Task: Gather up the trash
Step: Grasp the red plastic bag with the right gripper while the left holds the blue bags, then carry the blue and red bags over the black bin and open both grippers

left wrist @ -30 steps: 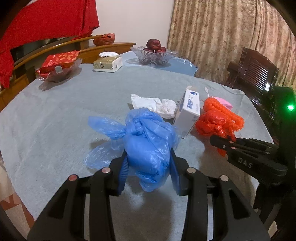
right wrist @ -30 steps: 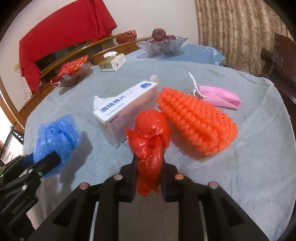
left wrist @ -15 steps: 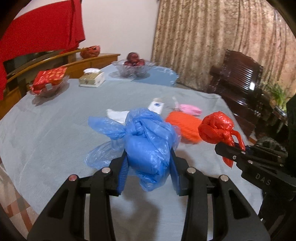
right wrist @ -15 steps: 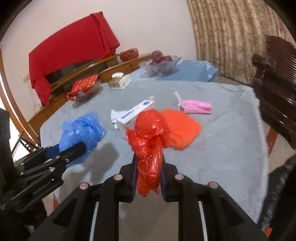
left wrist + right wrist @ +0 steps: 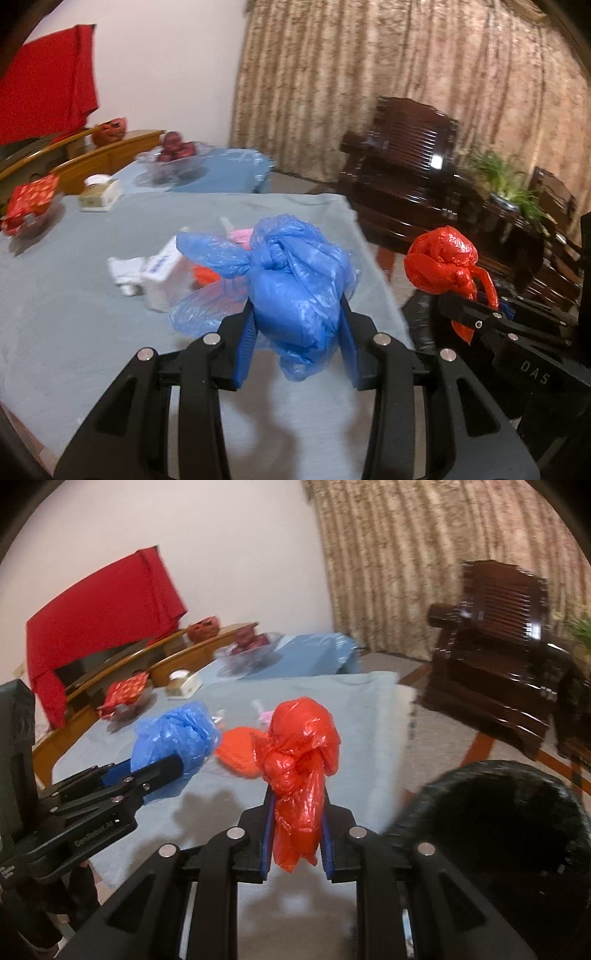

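My left gripper (image 5: 297,325) is shut on a knotted blue plastic bag (image 5: 295,280) and holds it above the table's near right corner; the bag also shows in the right wrist view (image 5: 173,734). My right gripper (image 5: 295,830) is shut on a knotted red plastic bag (image 5: 299,753), held up beyond the table's edge; it also shows in the left wrist view (image 5: 443,258). A black bin (image 5: 498,819) stands on the floor to the lower right. A white box (image 5: 162,269), an orange mesh wad (image 5: 236,753) and a pink mask (image 5: 240,234) lie on the table.
The grey-clothed table (image 5: 74,325) also carries a tissue box (image 5: 99,194), a red packet in a dish (image 5: 29,203) and a glass fruit bowl (image 5: 173,158). A dark wooden armchair (image 5: 495,657) stands to the right by the curtain.
Both grippers have lifted and swung right with their bags, off toward the table's right edge. The black bin has come into the right wrist view.
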`<state>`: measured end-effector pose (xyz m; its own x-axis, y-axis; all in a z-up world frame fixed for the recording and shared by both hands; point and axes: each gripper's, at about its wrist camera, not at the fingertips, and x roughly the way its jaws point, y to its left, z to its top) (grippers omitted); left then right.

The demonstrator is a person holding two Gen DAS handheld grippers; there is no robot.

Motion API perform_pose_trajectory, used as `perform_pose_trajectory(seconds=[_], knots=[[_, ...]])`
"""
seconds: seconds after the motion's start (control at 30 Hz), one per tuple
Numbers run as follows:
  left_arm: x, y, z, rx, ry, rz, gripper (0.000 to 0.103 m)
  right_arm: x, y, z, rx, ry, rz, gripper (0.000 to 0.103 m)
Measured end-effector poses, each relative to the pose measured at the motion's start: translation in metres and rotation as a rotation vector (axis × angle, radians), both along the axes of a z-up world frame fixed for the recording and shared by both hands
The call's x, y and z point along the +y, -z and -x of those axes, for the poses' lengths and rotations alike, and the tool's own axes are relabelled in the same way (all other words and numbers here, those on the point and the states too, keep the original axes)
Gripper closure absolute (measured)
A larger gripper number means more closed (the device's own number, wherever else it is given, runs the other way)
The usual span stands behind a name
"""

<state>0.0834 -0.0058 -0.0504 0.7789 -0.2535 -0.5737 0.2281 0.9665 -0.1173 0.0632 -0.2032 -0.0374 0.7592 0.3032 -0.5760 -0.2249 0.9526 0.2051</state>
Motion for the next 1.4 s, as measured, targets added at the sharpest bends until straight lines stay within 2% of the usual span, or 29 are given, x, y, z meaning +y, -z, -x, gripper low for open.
perform_pose_trajectory(seconds=[0.27,0.7,1.13,1.4], knots=[[-0.062,-0.001,0.0,-0.01,0.154,0.012,0.065,-0.068,-0.006,0.032,-0.025,0.161,0.021,0.082],[-0.159,0.021,-0.003,0.019,0.351,0.006,0.065,-0.16,0.012,0.073,0.019,0.391,0.057,0.082],[-0.234,0.052,-0.011,0.076,0.466,-0.007,0.065,-0.203,0.036,0.084,0.081,0.495,0.07,0.082],[-0.254,0.063,-0.018,0.112,0.508,-0.011,0.062,-0.221,0.052,0.081,0.12,0.532,0.073,0.08]])
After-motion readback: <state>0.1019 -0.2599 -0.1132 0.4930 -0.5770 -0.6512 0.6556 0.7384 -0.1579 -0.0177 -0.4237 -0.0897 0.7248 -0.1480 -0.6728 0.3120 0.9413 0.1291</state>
